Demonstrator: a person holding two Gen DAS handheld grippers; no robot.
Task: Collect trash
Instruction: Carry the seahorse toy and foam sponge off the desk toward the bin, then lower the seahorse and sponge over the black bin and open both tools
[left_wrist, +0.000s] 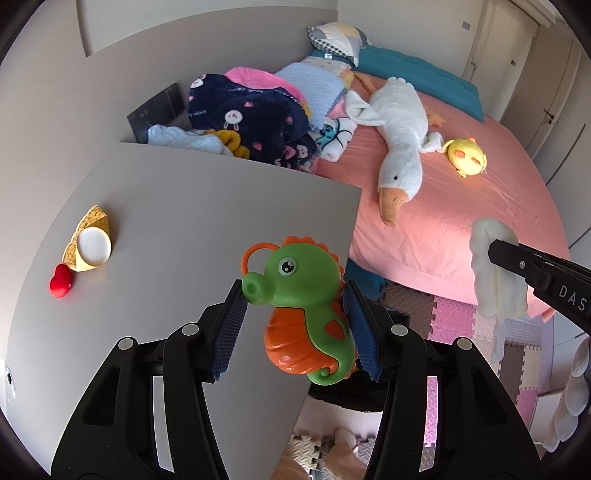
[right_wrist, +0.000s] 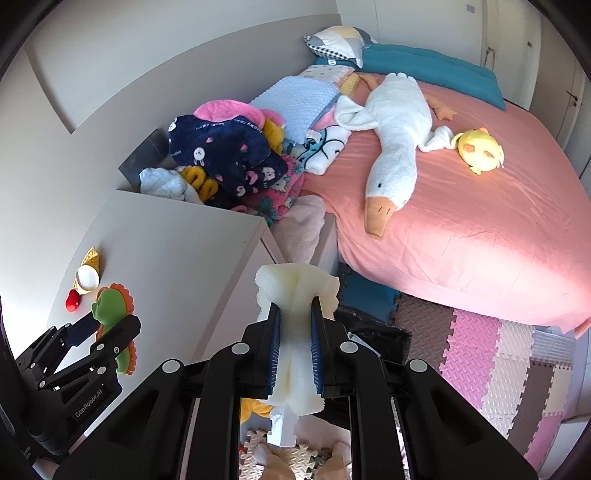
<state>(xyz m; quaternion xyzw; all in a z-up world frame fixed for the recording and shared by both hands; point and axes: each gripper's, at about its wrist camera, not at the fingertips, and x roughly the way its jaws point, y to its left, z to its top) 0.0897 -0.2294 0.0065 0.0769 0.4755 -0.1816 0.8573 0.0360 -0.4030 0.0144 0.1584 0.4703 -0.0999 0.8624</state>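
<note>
Midway: left claw (left_wrist: 295, 325) grips seahorse toy (left_wrist: 303, 306) over the surface's (left_wrist: 184, 206) right edge; right claw (right_wrist: 293, 354) pinches foam scrap (right_wrist: 295, 332) — neither binned; ice-cream toy (left_wrist: 90, 242) remains near left edge.

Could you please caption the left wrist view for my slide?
Left gripper holds a green seahorse toy above a grey table.

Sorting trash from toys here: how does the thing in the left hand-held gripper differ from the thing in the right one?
The seahorse toy in the left hand-held gripper is bright green and orange with an eye and a ring; the foam piece in the right hand-held gripper is plain off-white. The seahorse toy looks hard and glossy; the foam piece is squeezed and ragged-edged. Both are clamped between blue pads, off the cabinet.
</note>
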